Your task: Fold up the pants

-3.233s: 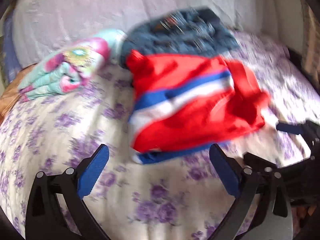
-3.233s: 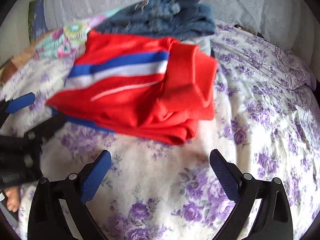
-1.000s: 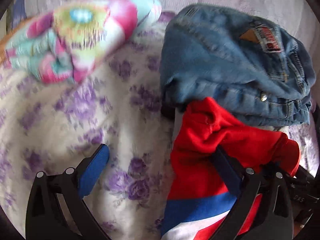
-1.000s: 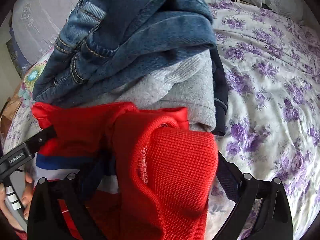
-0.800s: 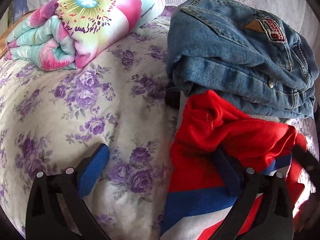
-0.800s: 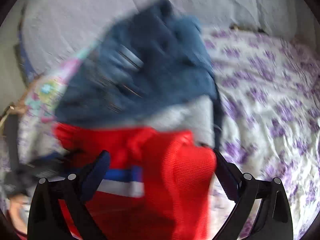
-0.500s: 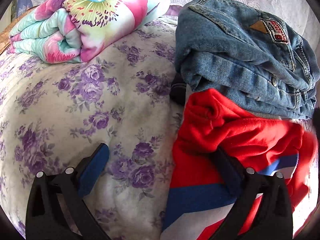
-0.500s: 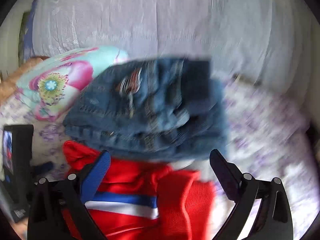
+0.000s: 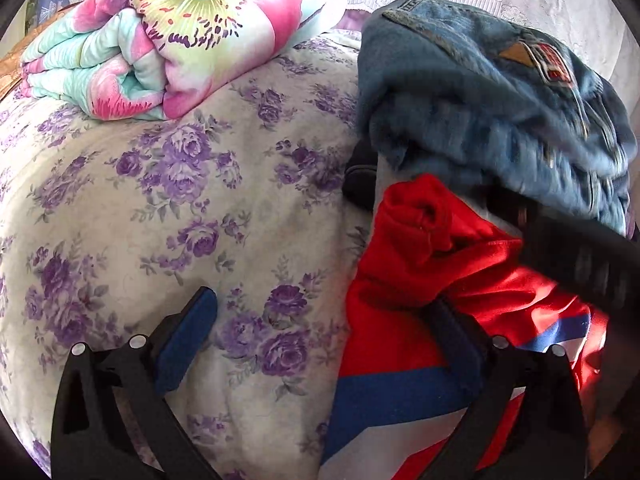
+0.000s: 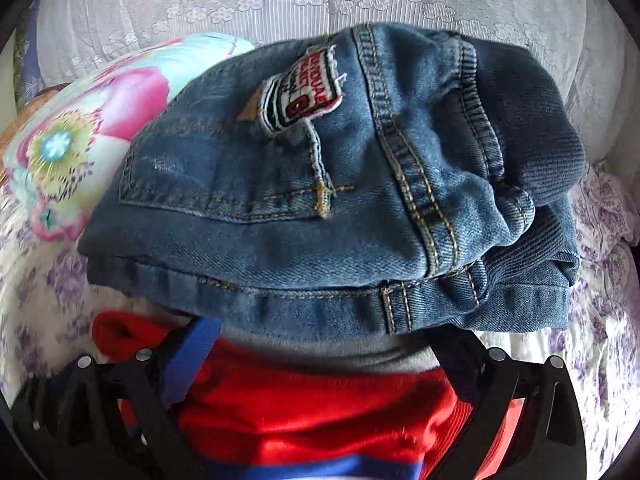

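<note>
Lying at the far left of the bed [image 9: 120, 200], a rolled quilt [image 9: 160, 36] in pink, mint and yellow rests on the purple-flowered sheet; the right wrist view shows it too, partly behind the jeans [image 10: 320, 184]. Nearer the middle, the left gripper [image 9: 320, 340] has its fingers wide apart: the left finger [image 9: 188, 336] hangs over bare sheet, while the right finger [image 9: 456, 344] lies against the red pants [image 9: 420, 264], partly tucked under a fold of them. Nothing is clamped between the two.

The pants, red with blue and white stripes, lie folded on the bed just in front of the jeans, their bunched upper edge touching the denim. A grey garment [image 10: 320, 344] shows as a thin band between the jeans and the pants in the right wrist view.

The jeans sit folded on top of that pile, a sewn patch [image 10: 304, 92] facing up. In the right wrist view the right gripper [image 10: 320, 364] is also spread wide, its fingers straddling the pants below the hem of the jeans, gripping nothing. A dark, blurred shape at the right edge of the left wrist view crosses over the pants; I cannot tell what part it is.
</note>
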The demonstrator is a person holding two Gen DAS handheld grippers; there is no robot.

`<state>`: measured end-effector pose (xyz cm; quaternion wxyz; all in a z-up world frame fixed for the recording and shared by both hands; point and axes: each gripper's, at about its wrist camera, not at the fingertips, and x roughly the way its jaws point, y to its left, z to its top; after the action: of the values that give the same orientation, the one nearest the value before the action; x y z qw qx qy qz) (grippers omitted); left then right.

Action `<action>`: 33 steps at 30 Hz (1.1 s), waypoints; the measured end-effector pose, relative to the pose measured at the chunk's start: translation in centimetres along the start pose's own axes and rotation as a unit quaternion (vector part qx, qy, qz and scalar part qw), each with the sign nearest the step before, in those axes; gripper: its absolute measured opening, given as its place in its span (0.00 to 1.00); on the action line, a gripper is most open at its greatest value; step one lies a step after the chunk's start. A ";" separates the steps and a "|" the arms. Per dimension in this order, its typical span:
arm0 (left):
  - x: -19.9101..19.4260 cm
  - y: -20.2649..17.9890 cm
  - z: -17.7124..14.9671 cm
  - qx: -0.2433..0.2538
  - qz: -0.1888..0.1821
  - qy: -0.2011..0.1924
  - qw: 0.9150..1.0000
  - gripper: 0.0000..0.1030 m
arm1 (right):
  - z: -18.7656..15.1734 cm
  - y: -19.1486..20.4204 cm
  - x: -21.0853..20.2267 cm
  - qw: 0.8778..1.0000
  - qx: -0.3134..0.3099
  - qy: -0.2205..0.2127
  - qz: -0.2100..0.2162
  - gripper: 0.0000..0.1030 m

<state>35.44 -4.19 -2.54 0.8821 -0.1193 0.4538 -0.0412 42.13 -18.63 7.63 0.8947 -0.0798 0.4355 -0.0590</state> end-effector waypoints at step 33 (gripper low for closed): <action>-2.7 -0.9 0.3 0.011 0.045 -0.007 0.999 0.95 | -17.2 -9.9 -5.4 1.000 0.008 -0.006 0.013 0.97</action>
<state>34.16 -4.51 -0.01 0.8876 -0.0893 0.4519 -0.0052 24.91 -28.94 3.23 0.8986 -0.0670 0.4308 -0.0503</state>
